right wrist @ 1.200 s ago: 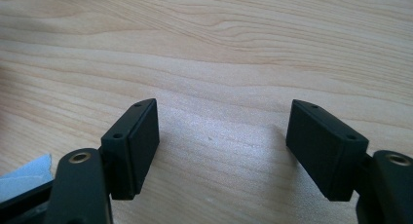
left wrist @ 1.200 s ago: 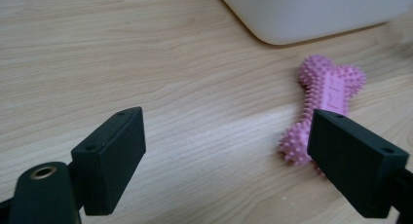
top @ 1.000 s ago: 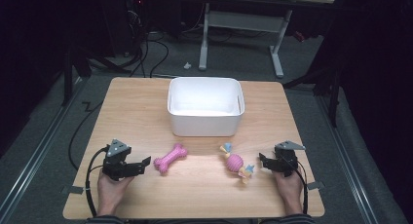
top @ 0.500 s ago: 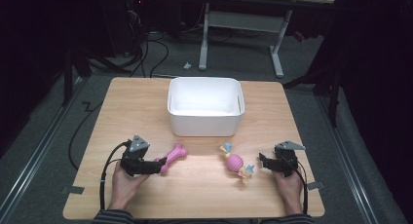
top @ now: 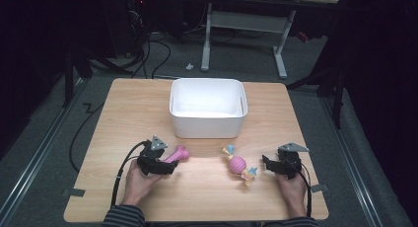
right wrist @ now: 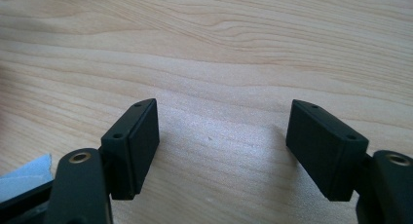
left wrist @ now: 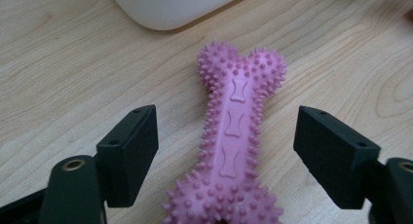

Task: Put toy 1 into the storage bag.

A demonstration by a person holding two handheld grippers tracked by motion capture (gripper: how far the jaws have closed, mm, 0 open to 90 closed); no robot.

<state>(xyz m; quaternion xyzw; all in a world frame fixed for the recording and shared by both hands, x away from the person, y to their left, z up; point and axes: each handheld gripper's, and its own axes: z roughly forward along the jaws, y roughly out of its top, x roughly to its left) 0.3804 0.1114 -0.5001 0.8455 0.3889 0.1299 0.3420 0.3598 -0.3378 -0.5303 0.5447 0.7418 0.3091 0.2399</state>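
High view: the person's left hand comes in from the near edge of the bench, forearm angled slightly rightward, and carries the left gripper low and roughly level over the wood, pointing right and a little away. Its jaws straddle the near end of the pink bone toy, which lies flat just in front of the white tub and apart from it. The right hand rests near the right near corner, its right gripper level and pointing left toward the pink ball toy, close to it but not touching.

Left gripper view: the bone toy lies lengthwise between the jaws. The jaws have just been closing, yet bare wood shows on both sides of the toy; the pads are not pressing it. The tub's rounded wall sits just beyond.

Right gripper view: jaws spread wide over bare bench, nothing between them.
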